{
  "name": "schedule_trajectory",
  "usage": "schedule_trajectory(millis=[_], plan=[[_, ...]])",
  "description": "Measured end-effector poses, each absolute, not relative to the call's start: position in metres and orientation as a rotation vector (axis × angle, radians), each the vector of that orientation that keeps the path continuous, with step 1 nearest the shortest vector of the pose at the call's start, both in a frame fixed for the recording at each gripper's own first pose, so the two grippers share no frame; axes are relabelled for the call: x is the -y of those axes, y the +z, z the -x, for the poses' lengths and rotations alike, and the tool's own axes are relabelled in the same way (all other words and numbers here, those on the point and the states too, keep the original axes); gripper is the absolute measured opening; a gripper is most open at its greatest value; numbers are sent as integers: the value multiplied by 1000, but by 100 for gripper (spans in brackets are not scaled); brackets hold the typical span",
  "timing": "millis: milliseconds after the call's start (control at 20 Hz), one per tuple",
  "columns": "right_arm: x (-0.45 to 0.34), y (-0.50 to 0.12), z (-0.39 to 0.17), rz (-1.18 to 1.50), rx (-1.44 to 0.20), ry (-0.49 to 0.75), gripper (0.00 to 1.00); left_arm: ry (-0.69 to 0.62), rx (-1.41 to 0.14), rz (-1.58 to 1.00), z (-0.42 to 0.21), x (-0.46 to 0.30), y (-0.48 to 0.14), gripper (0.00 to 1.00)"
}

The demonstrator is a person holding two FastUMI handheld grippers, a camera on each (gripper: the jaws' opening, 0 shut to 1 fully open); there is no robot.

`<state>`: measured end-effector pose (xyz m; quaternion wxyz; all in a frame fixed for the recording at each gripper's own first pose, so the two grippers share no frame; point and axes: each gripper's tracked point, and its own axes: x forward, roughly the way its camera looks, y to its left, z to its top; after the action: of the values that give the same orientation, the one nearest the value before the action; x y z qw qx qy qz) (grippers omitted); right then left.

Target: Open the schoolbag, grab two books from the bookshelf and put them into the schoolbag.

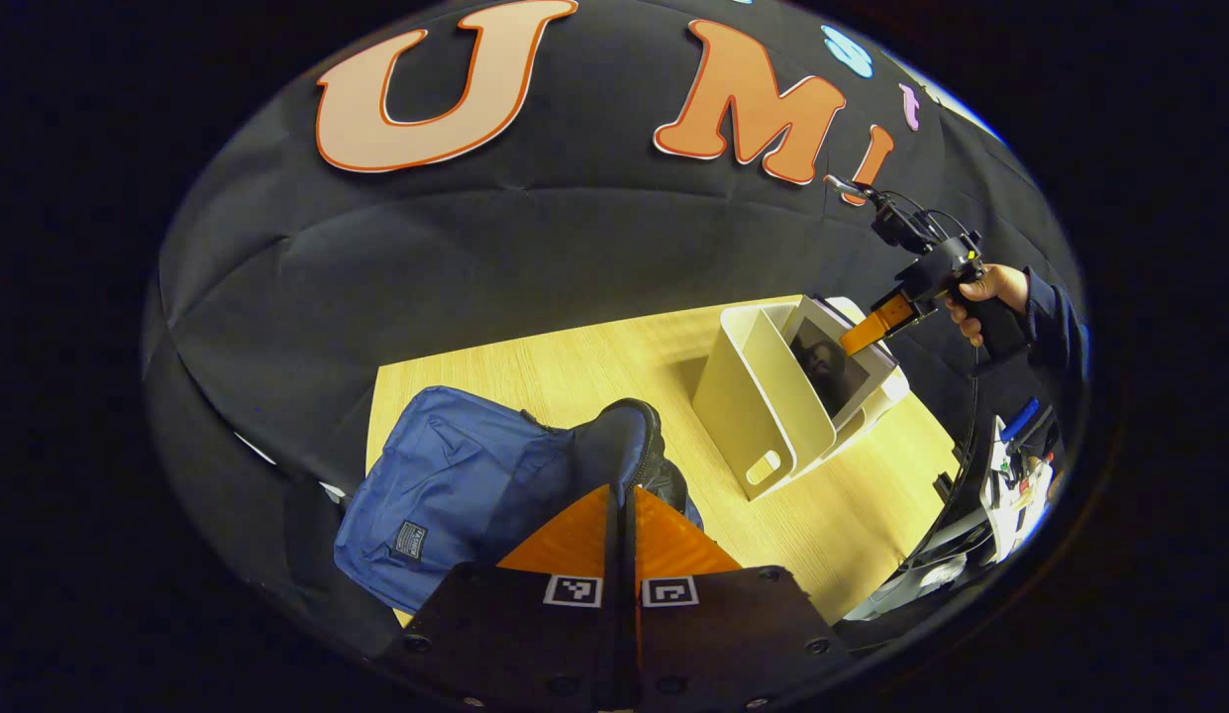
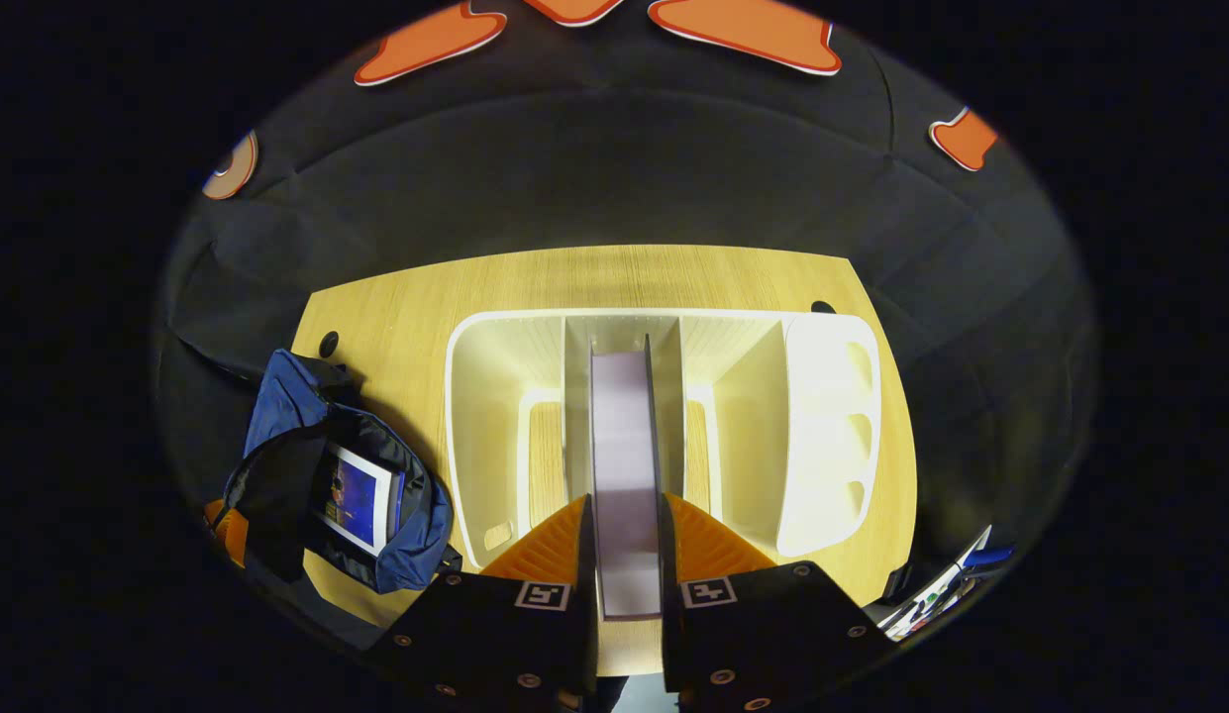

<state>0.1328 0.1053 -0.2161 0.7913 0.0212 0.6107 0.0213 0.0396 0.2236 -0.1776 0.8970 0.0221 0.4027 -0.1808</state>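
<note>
While the left tongs [image 1: 622,495] pinch the blue schoolbag's [image 1: 446,495] flap on the bench [image 1: 594,366], the right tongs [image 2: 626,515] clamp a book [image 2: 624,436] standing in the white bookshelf's [image 2: 822,436] middle slot; another book [image 2: 357,510] lies inside the schoolbag.

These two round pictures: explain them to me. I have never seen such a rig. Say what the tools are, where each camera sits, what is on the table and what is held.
A person holds one pair of tongs in each hand, and a camera rides on each. The left gripper view looks over the left tongs, shut on the flap of the blue bag. Farther off are the right tongs and the hand. The right gripper view looks down along the right tongs, shut on a book in the white shelf. On the table, the bag already holds one book.
</note>
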Motion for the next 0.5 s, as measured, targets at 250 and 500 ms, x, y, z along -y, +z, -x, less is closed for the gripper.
schedule_trajectory(millis=[250, 500], plan=[[-84, -174, -135, -63, -1246, 36, 26, -377, -834, -45, -40, -223, -177, 1], [-68, -118, -127, -128, -1159, 42, 26, -379, -834, -54, -40, -220, -178, 1]])
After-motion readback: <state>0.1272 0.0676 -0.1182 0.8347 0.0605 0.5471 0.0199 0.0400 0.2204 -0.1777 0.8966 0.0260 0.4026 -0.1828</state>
